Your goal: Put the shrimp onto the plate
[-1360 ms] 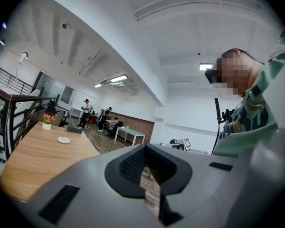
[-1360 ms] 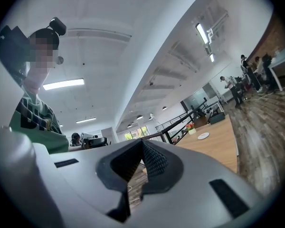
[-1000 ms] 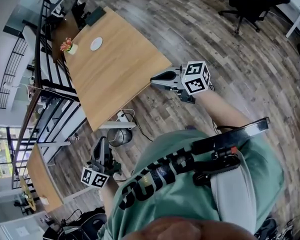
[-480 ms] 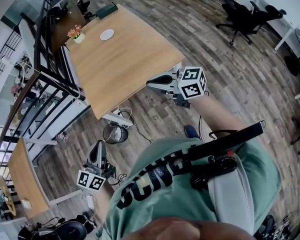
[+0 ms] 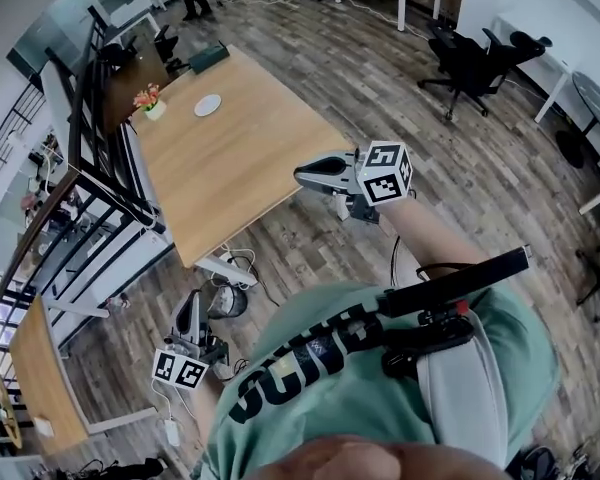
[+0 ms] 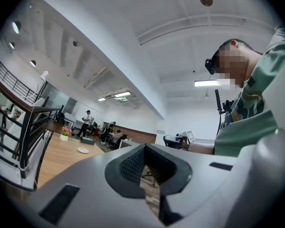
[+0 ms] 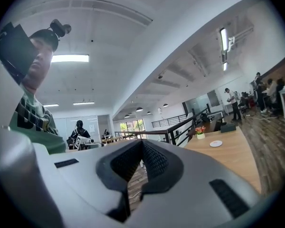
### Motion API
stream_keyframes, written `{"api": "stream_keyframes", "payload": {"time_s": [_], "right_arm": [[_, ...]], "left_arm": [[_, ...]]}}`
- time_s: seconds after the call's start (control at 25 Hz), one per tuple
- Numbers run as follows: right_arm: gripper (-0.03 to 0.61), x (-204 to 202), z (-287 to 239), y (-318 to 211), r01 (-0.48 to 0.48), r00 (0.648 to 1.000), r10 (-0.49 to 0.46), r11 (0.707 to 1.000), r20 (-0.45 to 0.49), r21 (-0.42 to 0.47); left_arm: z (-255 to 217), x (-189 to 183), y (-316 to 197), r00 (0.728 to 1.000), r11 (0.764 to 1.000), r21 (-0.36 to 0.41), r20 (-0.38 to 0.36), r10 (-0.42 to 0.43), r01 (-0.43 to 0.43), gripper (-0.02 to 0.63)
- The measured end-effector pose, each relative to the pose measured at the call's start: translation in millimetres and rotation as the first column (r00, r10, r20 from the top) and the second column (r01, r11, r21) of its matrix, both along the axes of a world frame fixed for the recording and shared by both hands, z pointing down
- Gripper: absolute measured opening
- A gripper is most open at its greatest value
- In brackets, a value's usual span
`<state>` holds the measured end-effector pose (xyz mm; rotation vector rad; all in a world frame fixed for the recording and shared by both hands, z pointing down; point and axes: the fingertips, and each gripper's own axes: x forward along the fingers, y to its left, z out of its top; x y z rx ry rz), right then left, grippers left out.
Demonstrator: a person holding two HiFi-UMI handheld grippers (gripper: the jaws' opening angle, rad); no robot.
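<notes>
A small white plate [image 5: 208,105] lies at the far end of a long wooden table [image 5: 240,158], well away from both grippers; it also shows as a small disc, the plate [image 6: 82,150] in the left gripper view and the plate [image 7: 216,143] in the right one. No shrimp can be seen in any view. My right gripper [image 5: 302,172] is held out over the floor near the table's near corner, shut and empty. My left gripper [image 5: 190,303] hangs low by my hip over the floor, shut with nothing in it. Both jaw pairs, left [image 6: 149,194] and right [image 7: 133,189], meet at a seam.
A flower pot [image 5: 150,101] and a dark box [image 5: 208,56] stand near the plate. A black railing [image 5: 90,168] runs along the table's left side. Cables and a power strip [image 5: 230,263] lie under the near end. Office chairs [image 5: 470,63] stand at the right.
The head view has swung, so the table and the plate sit differently in the picture and more of the room shows. Both grippers stay shut and held much as before.
</notes>
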<state>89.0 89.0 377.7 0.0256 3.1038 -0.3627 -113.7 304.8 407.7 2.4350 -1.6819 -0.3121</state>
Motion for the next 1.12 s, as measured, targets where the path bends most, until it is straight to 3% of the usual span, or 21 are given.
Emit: {"api": "stream_keyframes", "payload": {"time_s": [0.24, 0.4, 1.12], "right_arm": [[0.006, 61.0, 3.8, -25.6, -0.025, 1.000, 0.025, 1.000, -0.005, 0.011], [0.006, 76.2, 2.1, -39.6, -0.030, 1.000, 0.030, 0.999, -0.002, 0.028], [0.006, 63.5, -0.3, -31.7, -0.012, 1.000, 0.011, 0.999, 0.023, 0.034]], "left_arm": [[-1.2, 53.7, -30.0, 1.000, 1.000, 0.025, -0.019, 0.015, -0.015, 0.005], [-3.4, 73.1, -47.8, 1.000, 0.999, 0.018, -0.009, 0.028, -0.028, 0.005], [-11.4, 56.2, -37.8, 1.000, 1.000, 0.016, 0.013, 0.004, -0.004, 0.005]]}}
